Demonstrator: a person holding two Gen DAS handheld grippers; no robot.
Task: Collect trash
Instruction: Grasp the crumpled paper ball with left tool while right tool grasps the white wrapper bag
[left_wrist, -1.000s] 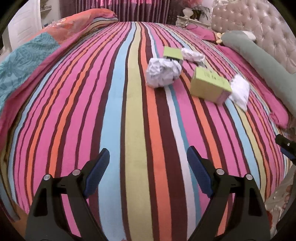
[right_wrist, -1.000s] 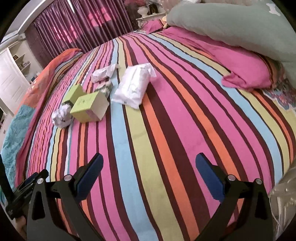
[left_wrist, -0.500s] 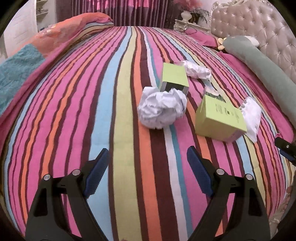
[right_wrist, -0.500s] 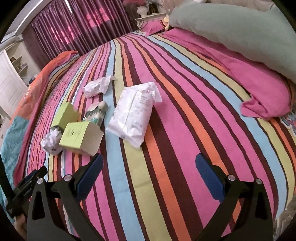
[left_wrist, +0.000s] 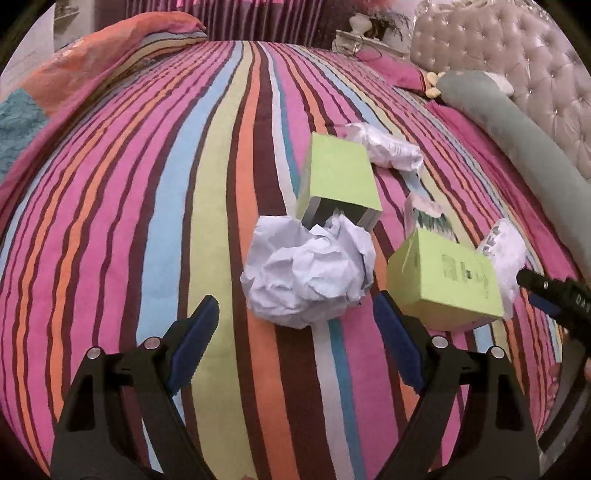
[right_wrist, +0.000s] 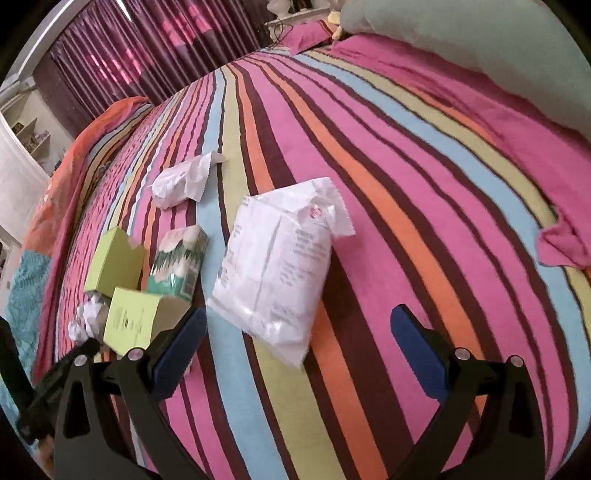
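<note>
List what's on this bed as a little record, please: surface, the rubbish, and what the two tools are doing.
surface: striped bedspread
paper ball: crumpled, just ahead of the left tool
green boxes: two, far box and near box
white bag: ahead of the right tool
patterned pack: beside the boxes
wrapper: farthest back
tools: both open, holding nothing

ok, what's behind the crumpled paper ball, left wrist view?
Right behind the crumpled paper ball lies a green box, open end facing the ball. The ball covers part of that opening, so its inside can't be seen. Further back, a crumpled white wrapper.
</note>
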